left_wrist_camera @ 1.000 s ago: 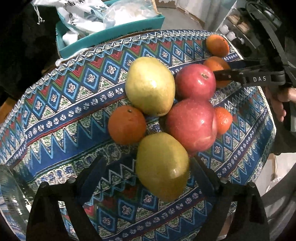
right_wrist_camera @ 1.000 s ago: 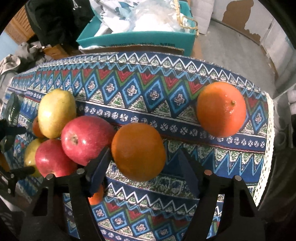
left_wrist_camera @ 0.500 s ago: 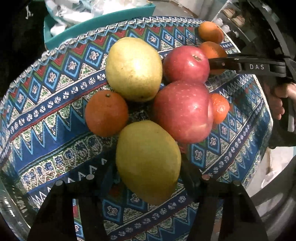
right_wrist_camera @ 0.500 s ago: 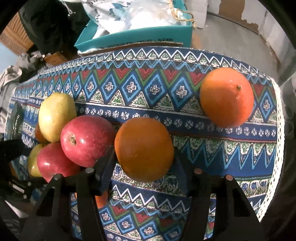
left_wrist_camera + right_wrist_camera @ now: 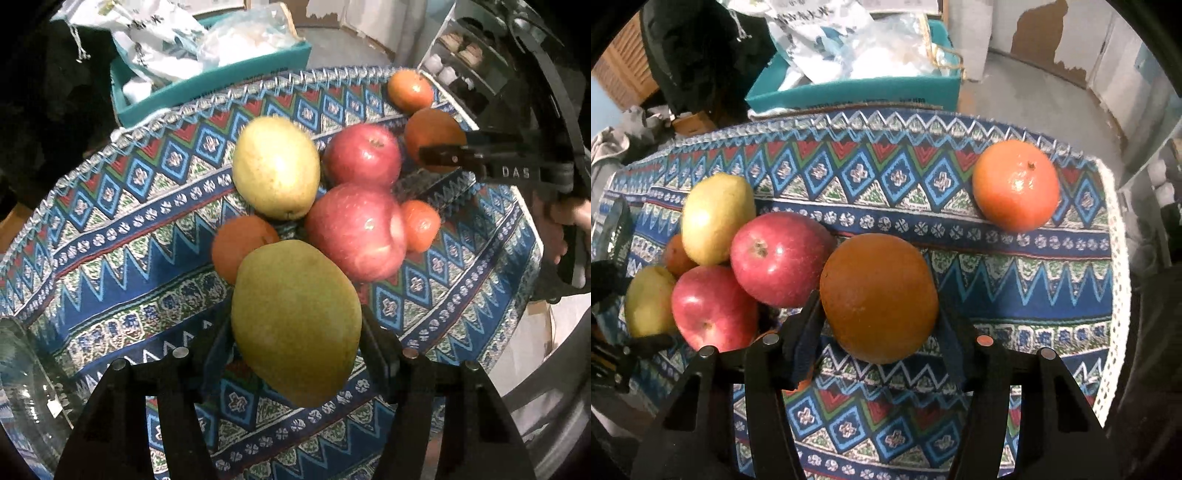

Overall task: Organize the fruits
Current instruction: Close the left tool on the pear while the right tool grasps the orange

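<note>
My left gripper [image 5: 295, 343] is shut on a green-yellow pear [image 5: 295, 321] and holds it above the patterned cloth [image 5: 129, 229]. Behind it lie a second pear [image 5: 275, 166], two red apples [image 5: 354, 230] [image 5: 364, 155] and small oranges [image 5: 240, 245] [image 5: 421, 225]. My right gripper [image 5: 879, 325] is shut on a large orange [image 5: 879, 295], which also shows in the left wrist view [image 5: 432, 136]. Another orange [image 5: 1015, 184] rests alone near the cloth's far right edge. The fruit cluster [image 5: 775, 254] lies to the left of the right gripper.
A teal box [image 5: 207, 88] full of bags stands behind the table. A glass bowl [image 5: 22, 369] sits at the near left edge. The table edge drops off on the right [image 5: 1115, 258]. A shelf with bottles [image 5: 454, 62] stands far right.
Both grippers closed around their fruits. The left gripper has lifted the pear up off the cloth, away from the cluster. The right gripper's orange looks slightly raised.
</note>
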Demonstrator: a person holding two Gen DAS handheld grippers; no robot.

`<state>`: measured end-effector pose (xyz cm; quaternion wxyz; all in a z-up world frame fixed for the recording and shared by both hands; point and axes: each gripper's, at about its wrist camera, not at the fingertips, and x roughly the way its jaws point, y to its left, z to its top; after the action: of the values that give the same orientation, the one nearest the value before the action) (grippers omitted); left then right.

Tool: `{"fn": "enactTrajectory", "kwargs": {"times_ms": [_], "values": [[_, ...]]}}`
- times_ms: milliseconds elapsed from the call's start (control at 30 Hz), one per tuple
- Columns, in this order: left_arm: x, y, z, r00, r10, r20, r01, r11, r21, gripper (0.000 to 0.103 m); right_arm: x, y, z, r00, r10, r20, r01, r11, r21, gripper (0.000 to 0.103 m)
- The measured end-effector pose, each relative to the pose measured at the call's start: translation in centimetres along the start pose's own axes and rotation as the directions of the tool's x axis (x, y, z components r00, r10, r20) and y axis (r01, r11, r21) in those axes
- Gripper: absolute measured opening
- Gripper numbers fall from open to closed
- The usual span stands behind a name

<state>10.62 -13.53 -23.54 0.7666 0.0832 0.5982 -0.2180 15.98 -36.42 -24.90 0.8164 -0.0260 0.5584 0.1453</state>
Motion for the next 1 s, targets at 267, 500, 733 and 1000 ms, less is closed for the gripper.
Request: {"fn": "enactTrajectory", "kwargs": {"times_ms": [267,500,733,1000], "values": [[-2.8,-0.5,-0.6,0.997,0.026,0.074,-0.025,1.0,-0.011,0.066,-4.1,1.9,-0.1,0.995,0.019,0.102,-0.018,1.0,-0.011,0.059],[-5.3,0.1,-1.2,0.991,0.024,0.129,-0.019,0.999,-0.04,0.066,-7.4,4.6,0.0,0.979,0.043,0.197,-0.038,0.999,-0.033,0.059],[-8.4,0.6,-1.9,0.978,0.056,0.202,-0.048,0.998,-0.044,0.066,-10.2,7.1,0.1,0.958,0.083,0.273,-0.067,0.995,-0.069,0.059],[-11.4,1.4,-2.7,0.962,0.067,0.265,-0.055,0.997,-0.053,0.066,-12.8,10.1,0.6,0.937,0.122,0.329,-0.089,0.99,-0.114,0.059]]}}
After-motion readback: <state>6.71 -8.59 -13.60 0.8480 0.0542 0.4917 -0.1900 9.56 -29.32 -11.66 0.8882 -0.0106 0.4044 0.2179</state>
